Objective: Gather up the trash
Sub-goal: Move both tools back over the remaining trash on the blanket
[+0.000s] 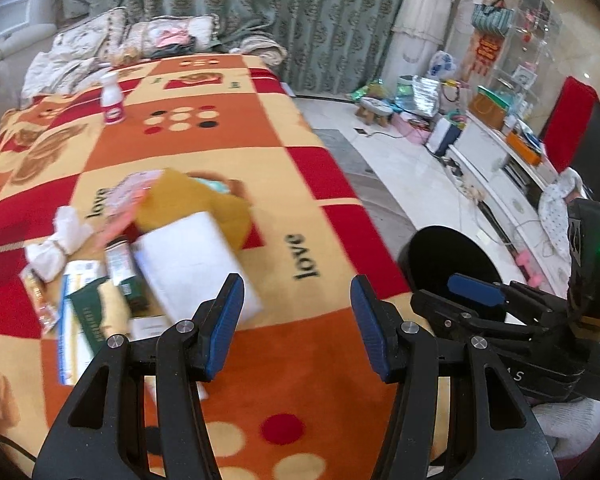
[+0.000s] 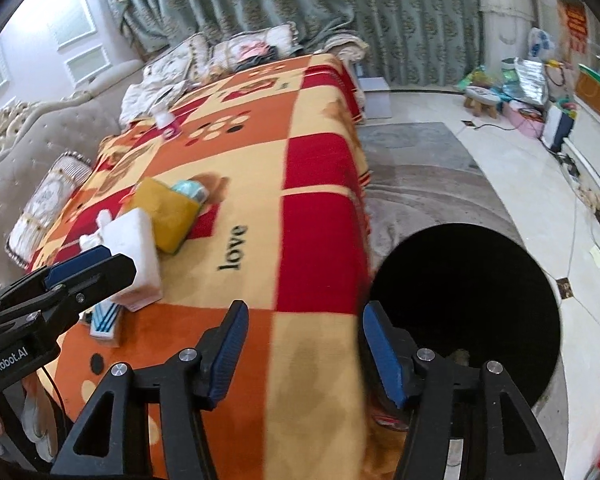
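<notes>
A pile of trash lies on the patterned blanket [image 1: 284,184]: a white box [image 1: 192,264], a yellow pouch [image 1: 196,204], a crumpled white tissue [image 1: 60,240], green and white packets [image 1: 84,316] and a pink wrapper [image 1: 128,196]. A white bottle [image 1: 112,100] stands farther back. My left gripper [image 1: 296,324] is open and empty, just right of the pile. My right gripper [image 2: 304,352] is open and empty over the blanket's edge, beside a black round bin [image 2: 464,312] on the floor. The white box [image 2: 134,256] and yellow pouch [image 2: 168,212] also show in the right wrist view.
Pillows [image 1: 168,36] and a green curtain [image 1: 300,16] are at the far end. A padded backrest [image 2: 28,136] runs along the left. Bags and boxes [image 1: 424,96] clutter the floor by a white cabinet [image 1: 496,160]. The bin [image 1: 452,268] sits right of the blanket.
</notes>
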The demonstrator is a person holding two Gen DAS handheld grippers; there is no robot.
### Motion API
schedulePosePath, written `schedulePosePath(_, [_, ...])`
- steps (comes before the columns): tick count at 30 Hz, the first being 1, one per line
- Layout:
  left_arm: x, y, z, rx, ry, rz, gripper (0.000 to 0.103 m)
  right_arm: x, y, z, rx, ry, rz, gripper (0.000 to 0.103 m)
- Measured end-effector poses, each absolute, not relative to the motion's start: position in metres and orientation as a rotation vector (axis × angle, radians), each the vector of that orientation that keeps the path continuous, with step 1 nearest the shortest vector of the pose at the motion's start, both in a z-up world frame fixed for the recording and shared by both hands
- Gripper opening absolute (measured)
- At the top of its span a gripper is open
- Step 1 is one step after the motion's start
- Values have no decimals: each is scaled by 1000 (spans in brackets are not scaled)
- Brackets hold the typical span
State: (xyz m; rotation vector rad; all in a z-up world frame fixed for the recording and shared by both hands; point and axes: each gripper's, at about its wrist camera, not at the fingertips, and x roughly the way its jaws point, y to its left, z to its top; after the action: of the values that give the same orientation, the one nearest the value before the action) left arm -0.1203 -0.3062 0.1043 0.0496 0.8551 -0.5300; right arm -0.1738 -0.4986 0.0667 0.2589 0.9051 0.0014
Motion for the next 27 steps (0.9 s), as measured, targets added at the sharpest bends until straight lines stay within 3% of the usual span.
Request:
schedulePosePath(15, [-102, -200, 99, 24, 843, -346, 54, -143, -416, 67, 185, 946, 139, 69])
schedulePosePath(27, [-67, -116, 86, -67, 874, -270, 54, -106, -348, 73, 100, 923, 250, 70])
